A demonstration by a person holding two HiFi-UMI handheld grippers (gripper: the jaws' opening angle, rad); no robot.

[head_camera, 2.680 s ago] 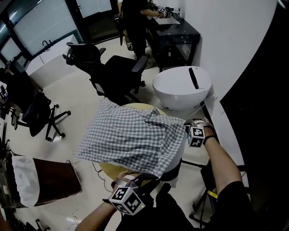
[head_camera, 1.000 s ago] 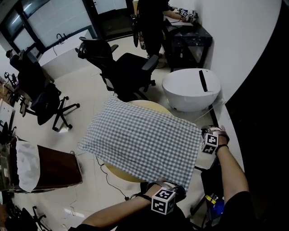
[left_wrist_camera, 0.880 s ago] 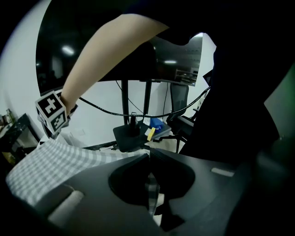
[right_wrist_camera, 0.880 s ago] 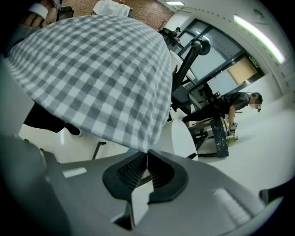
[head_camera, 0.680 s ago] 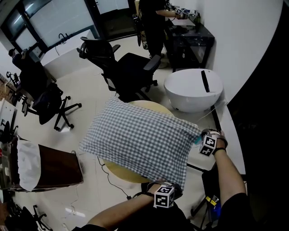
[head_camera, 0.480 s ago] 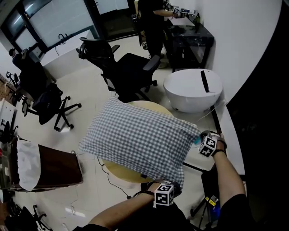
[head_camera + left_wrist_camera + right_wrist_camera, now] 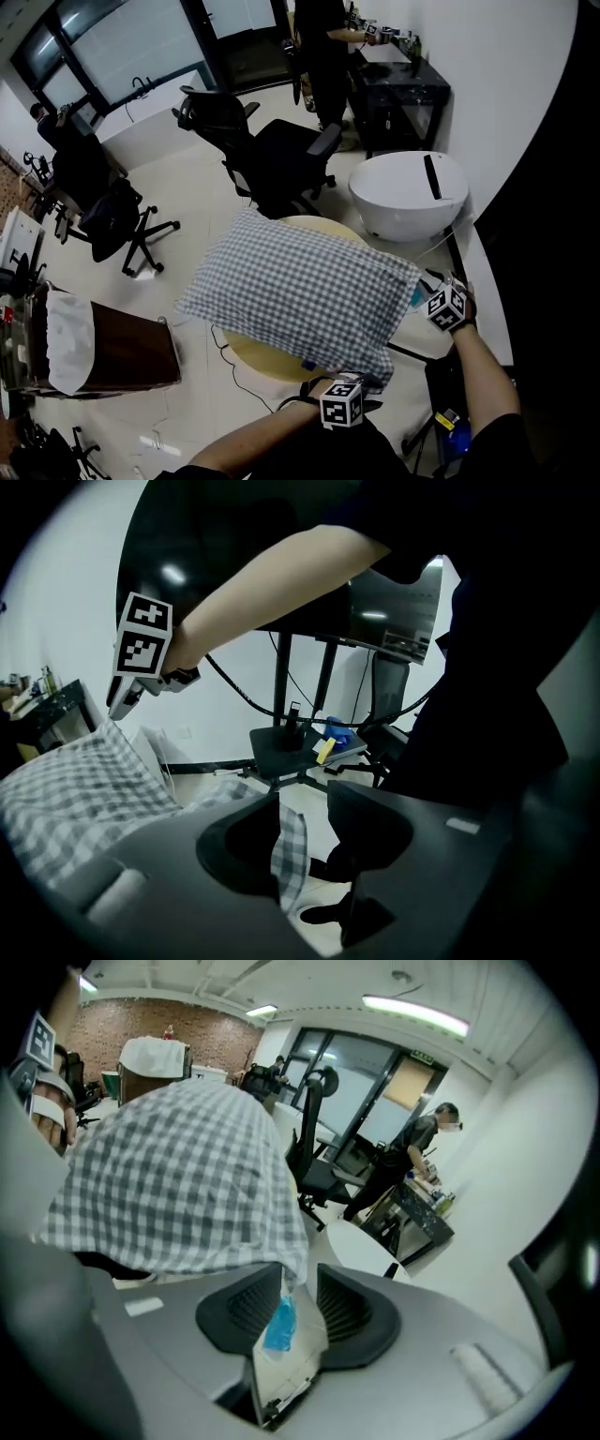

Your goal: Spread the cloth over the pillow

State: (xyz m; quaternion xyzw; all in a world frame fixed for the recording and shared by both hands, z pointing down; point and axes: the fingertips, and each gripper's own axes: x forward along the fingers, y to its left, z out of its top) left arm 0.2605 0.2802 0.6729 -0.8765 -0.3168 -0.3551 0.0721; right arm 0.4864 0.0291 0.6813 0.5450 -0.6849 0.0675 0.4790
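The checked cloth (image 7: 300, 291) is lying flat over the pillow on the round table (image 7: 246, 358). The pillow is hiding under it, so you are not seeing it.

You are holding one claw at each end of the cloth's short near edge. The long way of the cloth is running away from you, toward the far left.

Your left claw (image 7: 347, 382) is sitting at the near corner. Its jaws have just been opening and are standing apart, with the corner hanging loose between them (image 7: 291, 855).

Your right claw (image 7: 427, 284) is sitting at the right corner. Its jaws have just been opening too, and the cloth tip is dangling in the gap, with a blue bit (image 7: 278, 1321) below it.

The cloth is lying ahead of both claws, so the next move is probably pulling back toward you.
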